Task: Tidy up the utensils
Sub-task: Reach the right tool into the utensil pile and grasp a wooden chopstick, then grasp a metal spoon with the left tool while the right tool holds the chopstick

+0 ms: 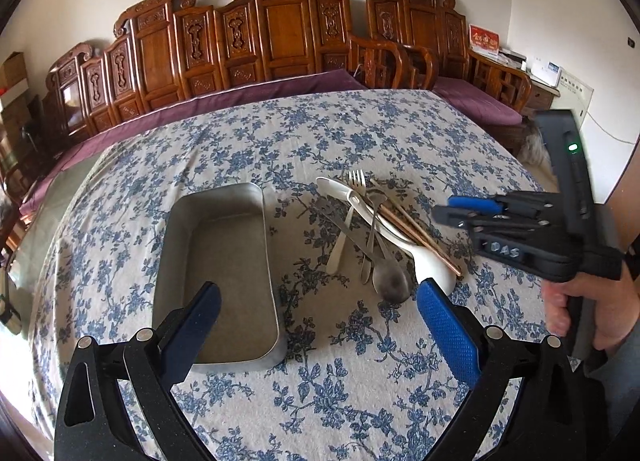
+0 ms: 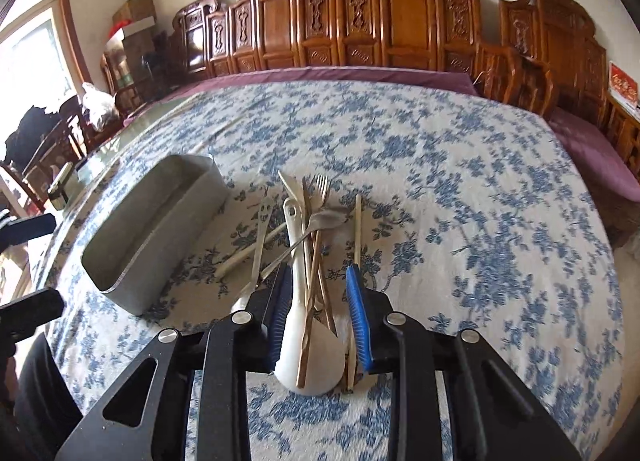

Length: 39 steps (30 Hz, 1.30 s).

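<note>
Left wrist view: carved wooden benches [image 1: 280,29] fill the upper frame behind the floral-clothed worktop [image 1: 320,381]. An empty metal tray [image 1: 218,273] lies left of centre, the utensil pile [image 1: 372,229] just right of it. Left tongs [image 1: 318,313] stand wide apart at the bottom, holding nothing. Right wrist view: right tongs [image 2: 320,313] straddle the white spoon [image 2: 308,341] and chopsticks [image 2: 316,281]; contact is unclear.
</note>
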Each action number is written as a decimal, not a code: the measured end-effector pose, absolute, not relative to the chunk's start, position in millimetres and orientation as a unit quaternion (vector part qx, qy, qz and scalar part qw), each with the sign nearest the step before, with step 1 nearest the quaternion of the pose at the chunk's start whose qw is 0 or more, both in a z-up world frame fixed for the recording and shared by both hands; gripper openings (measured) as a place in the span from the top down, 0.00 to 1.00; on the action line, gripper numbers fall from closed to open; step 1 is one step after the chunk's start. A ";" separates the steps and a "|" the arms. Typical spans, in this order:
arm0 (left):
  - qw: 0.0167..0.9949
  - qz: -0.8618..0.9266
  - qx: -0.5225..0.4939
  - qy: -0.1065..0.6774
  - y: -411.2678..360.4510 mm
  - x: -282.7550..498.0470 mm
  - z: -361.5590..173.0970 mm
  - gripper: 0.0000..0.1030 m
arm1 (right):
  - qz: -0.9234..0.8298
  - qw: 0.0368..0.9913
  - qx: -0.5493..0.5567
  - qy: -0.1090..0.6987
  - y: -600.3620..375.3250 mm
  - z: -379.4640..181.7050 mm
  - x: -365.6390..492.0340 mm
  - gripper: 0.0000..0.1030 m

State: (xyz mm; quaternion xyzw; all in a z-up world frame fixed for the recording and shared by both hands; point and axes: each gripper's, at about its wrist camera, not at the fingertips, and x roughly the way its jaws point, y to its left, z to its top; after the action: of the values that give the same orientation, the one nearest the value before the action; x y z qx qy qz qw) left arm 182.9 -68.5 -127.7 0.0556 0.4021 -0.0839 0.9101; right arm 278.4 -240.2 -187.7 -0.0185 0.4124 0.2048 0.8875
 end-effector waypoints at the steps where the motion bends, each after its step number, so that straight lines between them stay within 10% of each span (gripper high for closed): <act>1: 0.909 -0.084 0.056 0.404 -69.3 183.5 -129.7 0.08 | 0.210 0.883 -0.017 0.419 -238.1 -195.7 283.7 0.73; 15: 0.895 -0.081 0.064 0.435 -92.7 196.6 -164.1 0.08 | 0.222 0.855 -0.039 0.467 -229.1 -229.1 300.9 0.94; 39: 0.883 -0.077 0.082 0.455 -127.9 252.3 -195.3 0.24 | 0.201 0.896 0.047 0.394 -320.7 -168.7 288.8 0.94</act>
State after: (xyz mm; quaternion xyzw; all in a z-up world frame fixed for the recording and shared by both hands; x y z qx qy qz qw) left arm 252.3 -127.9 -195.3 0.0818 0.4551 -0.0769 0.8833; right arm 288.8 -320.7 -168.7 0.0470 0.3936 0.2005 0.8959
